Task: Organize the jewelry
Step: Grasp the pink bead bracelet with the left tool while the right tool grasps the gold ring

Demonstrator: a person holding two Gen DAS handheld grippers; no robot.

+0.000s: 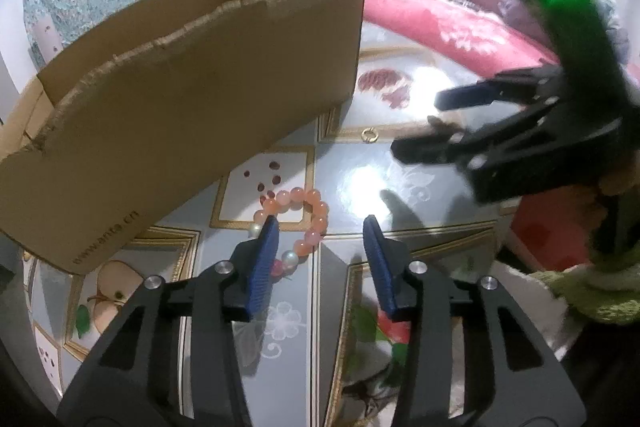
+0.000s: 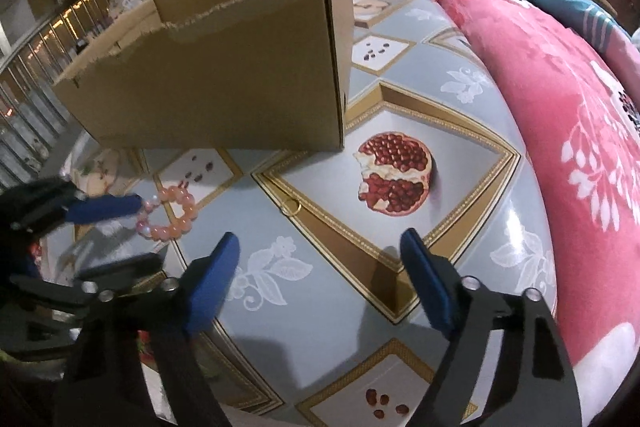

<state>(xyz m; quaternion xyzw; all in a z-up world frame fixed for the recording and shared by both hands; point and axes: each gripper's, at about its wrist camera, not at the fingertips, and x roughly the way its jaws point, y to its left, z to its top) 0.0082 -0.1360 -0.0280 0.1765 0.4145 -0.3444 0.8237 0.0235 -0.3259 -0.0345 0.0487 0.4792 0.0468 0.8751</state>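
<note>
We hover our left gripper (image 1: 322,239), jaws spread, beside the bead bracelet (image 1: 298,223); our right gripper (image 2: 320,255), also spread, faces the gold ring (image 2: 291,206) near the cardboard box (image 2: 224,75).

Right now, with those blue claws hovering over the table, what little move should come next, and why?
Probably ease the left gripper a little left and down so its open jaws straddle the pink bead bracelet. It lies loose on the tablecloth with one finger already over it, nothing is held, and the cardboard box stands just behind.
</note>
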